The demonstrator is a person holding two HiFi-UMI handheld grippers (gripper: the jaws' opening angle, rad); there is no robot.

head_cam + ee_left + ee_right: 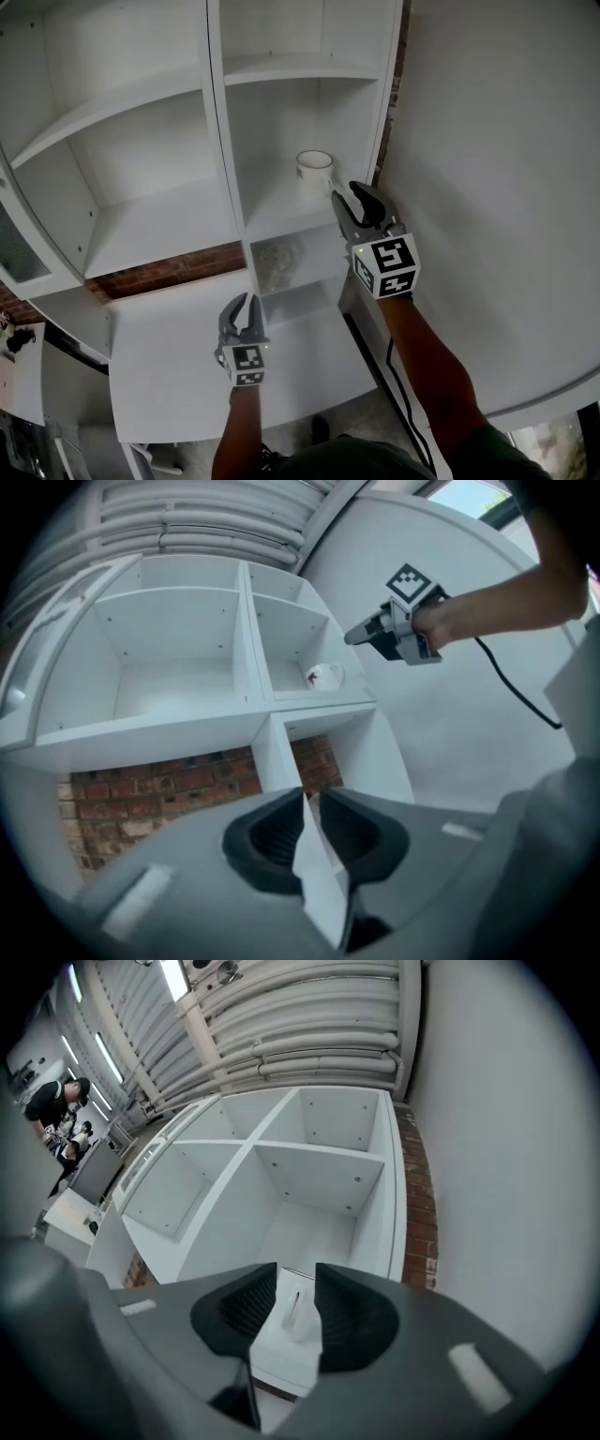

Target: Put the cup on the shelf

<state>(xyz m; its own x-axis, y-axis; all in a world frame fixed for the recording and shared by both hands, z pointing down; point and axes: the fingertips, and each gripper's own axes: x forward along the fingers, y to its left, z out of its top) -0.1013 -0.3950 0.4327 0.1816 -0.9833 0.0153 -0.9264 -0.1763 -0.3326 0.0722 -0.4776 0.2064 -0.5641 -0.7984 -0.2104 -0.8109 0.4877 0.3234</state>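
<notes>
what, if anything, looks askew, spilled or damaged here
Nothing stands out. The white cup stands upright in a right-hand compartment of the shelf unit, just ahead of the right tongs, which don't grip it. No spill or damage shows.

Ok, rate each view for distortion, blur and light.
Head view: sharp, evenly lit, shelf lines bowed, cup clear. Left gripper view: strong fisheye, dark corners, foreground soft, window glare top right. Right gripper view: same fisheye, soft foreground, bright ceiling lamp top left.
</notes>
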